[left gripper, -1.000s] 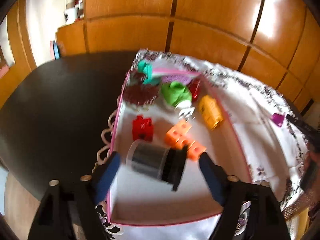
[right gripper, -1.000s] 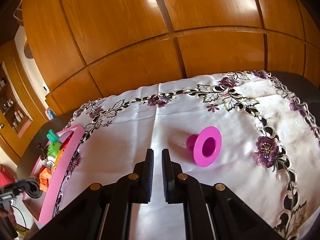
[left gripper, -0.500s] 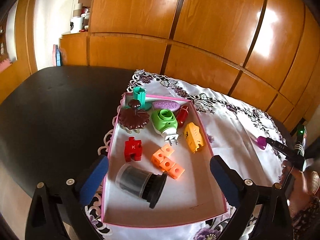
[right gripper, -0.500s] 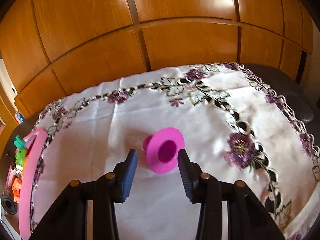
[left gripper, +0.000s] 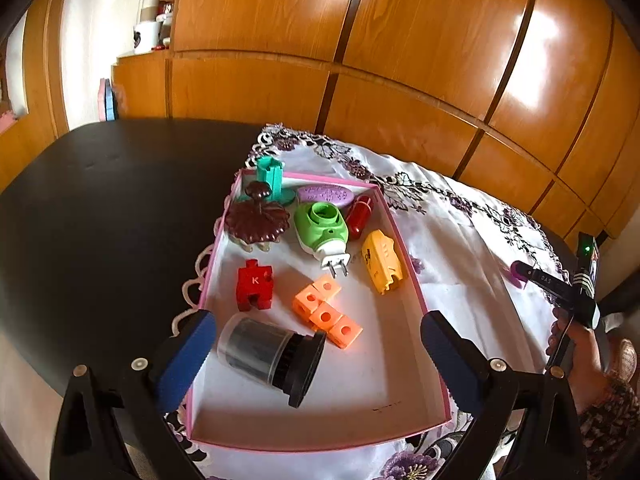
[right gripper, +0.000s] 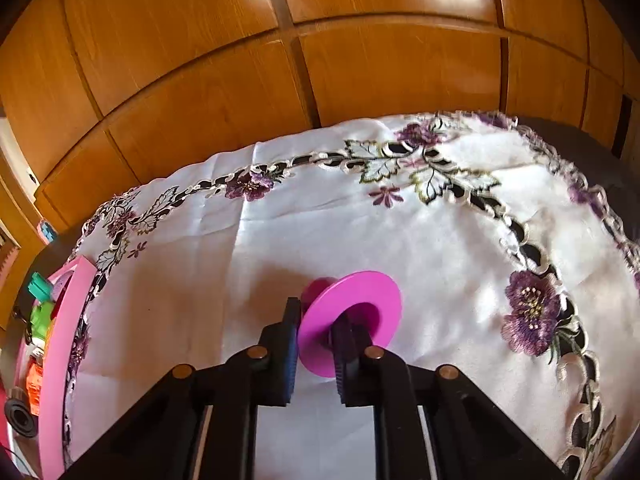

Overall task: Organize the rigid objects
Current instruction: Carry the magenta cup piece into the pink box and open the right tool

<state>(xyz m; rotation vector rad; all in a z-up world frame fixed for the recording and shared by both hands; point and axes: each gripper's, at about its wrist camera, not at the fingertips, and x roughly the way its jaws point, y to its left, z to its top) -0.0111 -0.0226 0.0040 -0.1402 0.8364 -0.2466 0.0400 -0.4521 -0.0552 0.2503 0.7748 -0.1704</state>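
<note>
My left gripper [left gripper: 316,340] is open and empty above the near end of the pink tray [left gripper: 424,304]. In the tray lie a grey jar with a black lid [left gripper: 268,352], orange cubes [left gripper: 326,312], a red puzzle piece [left gripper: 255,284], a yellow piece [left gripper: 382,266], a green plug-in device [left gripper: 322,228], a brown shell-like lid [left gripper: 256,220] and others. My right gripper [right gripper: 318,340] has closed on the flange of a magenta spool [right gripper: 360,300] that lies on the white tablecloth [right gripper: 360,232]; one finger is inside its hole, the other outside the flange.
The embroidered cloth covers part of a dark table [left gripper: 100,208]. Wooden cabinet panels [left gripper: 400,60] stand behind. The pink tray [right gripper: 60,360] sits at the far left of the right wrist view. A hand holding the right gripper [left gripper: 576,340] shows at the right.
My right gripper opened, moved forward onto the magenta spool and closed on its flange. My left gripper opened wider and drew back and up from the jar, which stays in the tray.
</note>
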